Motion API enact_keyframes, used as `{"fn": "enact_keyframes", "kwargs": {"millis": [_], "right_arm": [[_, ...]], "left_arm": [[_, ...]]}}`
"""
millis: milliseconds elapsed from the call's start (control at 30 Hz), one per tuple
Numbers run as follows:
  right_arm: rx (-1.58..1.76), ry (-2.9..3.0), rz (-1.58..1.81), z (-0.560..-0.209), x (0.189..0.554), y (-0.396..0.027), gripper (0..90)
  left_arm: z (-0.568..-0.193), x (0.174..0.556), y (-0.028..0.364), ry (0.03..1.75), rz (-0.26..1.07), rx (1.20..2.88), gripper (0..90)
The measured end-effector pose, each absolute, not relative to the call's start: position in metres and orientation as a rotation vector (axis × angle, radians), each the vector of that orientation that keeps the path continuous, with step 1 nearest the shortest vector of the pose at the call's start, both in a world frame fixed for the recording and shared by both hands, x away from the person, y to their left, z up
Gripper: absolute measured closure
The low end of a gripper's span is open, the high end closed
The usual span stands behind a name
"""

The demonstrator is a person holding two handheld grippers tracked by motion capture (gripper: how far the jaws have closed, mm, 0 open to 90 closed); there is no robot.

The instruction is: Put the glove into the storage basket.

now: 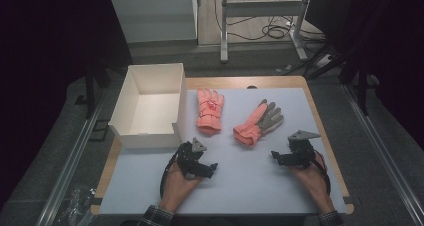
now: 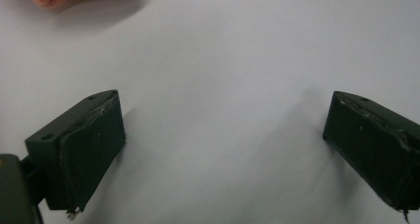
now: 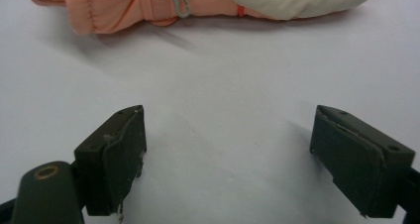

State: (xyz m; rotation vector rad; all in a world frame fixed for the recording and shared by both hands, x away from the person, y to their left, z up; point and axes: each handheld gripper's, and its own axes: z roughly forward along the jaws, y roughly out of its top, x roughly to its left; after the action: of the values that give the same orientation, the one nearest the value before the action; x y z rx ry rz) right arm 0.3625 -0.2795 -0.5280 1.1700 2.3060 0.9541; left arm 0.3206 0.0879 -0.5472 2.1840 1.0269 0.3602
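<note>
Gloves lie side by side on the white sheet that covers our bench (image 1: 260, 186), both salmon-pink winter gloves. The left glove (image 1: 209, 110) rests back-up just beside the open white cardboard box (image 1: 131, 103), its fingers pointing away from us and its cuff toward us. The right glove (image 1: 258, 122) lies tilted, palm-up, showing a grey palm patch, with its ribbed cuff nearest our left side. The two gloves are near each other but apart.

We can read no brand, label or writing on either glove or on the box. In the right gripper view the right glove shows a small metal clip (image 3: 179, 1) at the wrist strap and a cream edge around the grey palm; any mark there is too small to tell.

Our left claw (image 1: 212, 168) sits low over the bare sheet, in front of the box's near corner and short of the left glove's cuff. Our left hand (image 1: 179, 183) wraps it from behind, forearm coming in from the near edge, the claw turned toward the right. Its jaws stand wide apart with nothing between them but white sheet; a corner of pink cuff shows at the top of the left gripper view.

Our right claw (image 1: 274, 155) hovers near the right glove's cuff, apart from it, gripped by our right hand (image 1: 312, 178) with the grey three-cornered plate on top. It points left and slightly away from us. Its jaws are likewise spread wide and empty.
</note>
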Motion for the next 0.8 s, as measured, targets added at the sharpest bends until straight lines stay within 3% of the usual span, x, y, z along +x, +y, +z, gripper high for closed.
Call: {"fn": "enact_keyframes", "kwargs": {"millis": [800], "right_arm": [[1.141,2.334,1.032,-0.491,0.379,-0.262,22.5]], "left_arm": [[-0.547,0.321,0.088,1.022,0.364,2.185,2.4]]}}
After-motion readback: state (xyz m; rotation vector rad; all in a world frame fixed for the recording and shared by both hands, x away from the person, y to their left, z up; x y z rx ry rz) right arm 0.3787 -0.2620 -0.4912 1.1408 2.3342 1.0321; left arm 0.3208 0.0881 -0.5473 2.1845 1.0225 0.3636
